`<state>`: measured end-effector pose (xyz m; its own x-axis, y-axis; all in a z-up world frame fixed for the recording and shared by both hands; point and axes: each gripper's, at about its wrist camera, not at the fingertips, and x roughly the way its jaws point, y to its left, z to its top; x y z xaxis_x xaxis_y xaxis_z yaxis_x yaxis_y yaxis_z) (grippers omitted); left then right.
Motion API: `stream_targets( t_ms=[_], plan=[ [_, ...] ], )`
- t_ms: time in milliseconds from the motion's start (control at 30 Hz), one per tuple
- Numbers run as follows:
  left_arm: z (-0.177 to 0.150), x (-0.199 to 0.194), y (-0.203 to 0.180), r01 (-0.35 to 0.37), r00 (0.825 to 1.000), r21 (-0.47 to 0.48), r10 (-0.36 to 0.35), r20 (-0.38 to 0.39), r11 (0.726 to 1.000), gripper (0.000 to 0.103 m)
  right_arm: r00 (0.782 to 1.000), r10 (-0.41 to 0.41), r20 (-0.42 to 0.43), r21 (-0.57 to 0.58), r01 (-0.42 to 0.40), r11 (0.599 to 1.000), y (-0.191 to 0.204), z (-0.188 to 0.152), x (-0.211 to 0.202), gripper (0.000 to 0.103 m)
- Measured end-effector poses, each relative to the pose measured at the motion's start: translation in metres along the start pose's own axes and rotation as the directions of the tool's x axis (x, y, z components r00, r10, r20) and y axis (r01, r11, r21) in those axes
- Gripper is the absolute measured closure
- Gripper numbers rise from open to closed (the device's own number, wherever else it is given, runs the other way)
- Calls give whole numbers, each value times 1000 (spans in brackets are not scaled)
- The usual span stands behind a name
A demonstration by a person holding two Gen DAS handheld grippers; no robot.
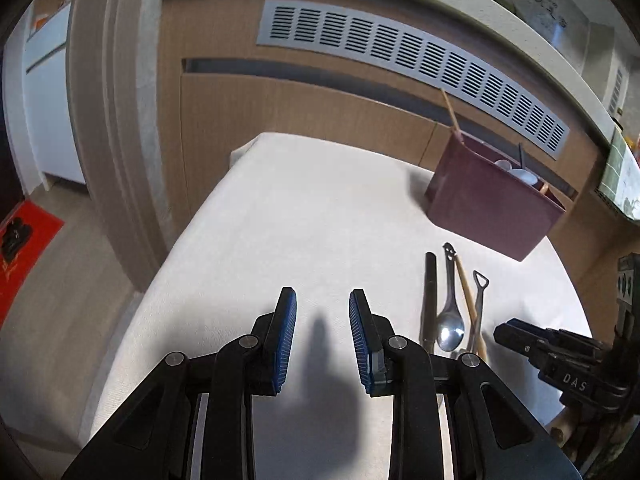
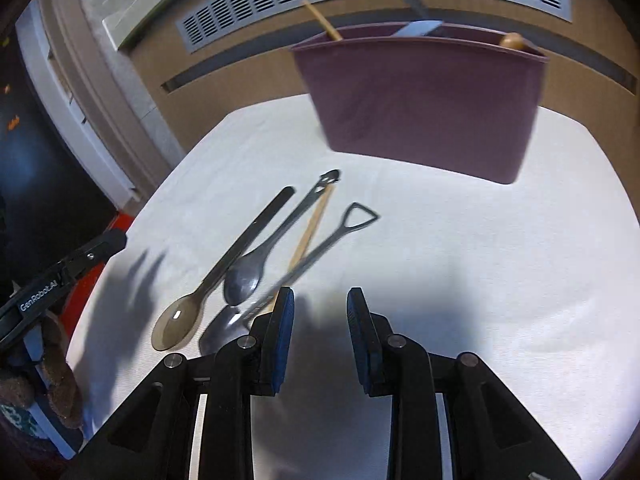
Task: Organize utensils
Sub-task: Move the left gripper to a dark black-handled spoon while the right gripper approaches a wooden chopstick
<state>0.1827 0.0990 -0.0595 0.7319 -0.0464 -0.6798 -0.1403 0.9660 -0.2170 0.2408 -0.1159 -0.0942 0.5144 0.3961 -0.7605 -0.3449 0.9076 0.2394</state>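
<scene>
Several utensils lie side by side on the white tablecloth (image 2: pixel 460 248): a translucent brown plastic spoon (image 2: pixel 224 276), a metal spoon (image 2: pixel 256 268), a wooden chopstick (image 2: pixel 310 232) and a shovel-handled metal spoon (image 2: pixel 320 248). A maroon holder (image 2: pixel 424 104) stands behind them with a wooden stick (image 2: pixel 322 20) and other utensils in it. My right gripper (image 2: pixel 320 300) is open and empty just right of the spoon bowls. My left gripper (image 1: pixel 322 304) is open and empty over bare cloth, left of the utensils (image 1: pixel 450 304). The holder (image 1: pixel 492 204) is far right in that view.
A wooden cabinet with a grey vent grille (image 1: pixel 420 64) stands behind the table. The table's left edge (image 1: pixel 168 264) drops to the floor with a red mat (image 1: pixel 24 248). The right gripper's body (image 1: pixel 560 356) shows at the left wrist view's right edge.
</scene>
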Motion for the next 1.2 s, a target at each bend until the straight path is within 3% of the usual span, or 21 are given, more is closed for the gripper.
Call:
stream_targets(
  t_ms=[267,567,800,1200],
  plan=[
    [1,3,0,36,999,0,-36,-12,999,74,999,0,-40,22,1,1000,17,14,12,77],
    [-3,2,4,48,998,-3,-48,-40,999,74,996,-67,-50,-120,61,991,51,23,29,78],
    [-4,6,2,50,997,-9,-50,-65,999,74,994,-108,-30,-138,103,985,19,11,8,93],
    [-7,11,-19,86,991,48,-80,-105,995,74,977,-212,-8,-28,212,977,-51,7,-17,87]
  ],
)
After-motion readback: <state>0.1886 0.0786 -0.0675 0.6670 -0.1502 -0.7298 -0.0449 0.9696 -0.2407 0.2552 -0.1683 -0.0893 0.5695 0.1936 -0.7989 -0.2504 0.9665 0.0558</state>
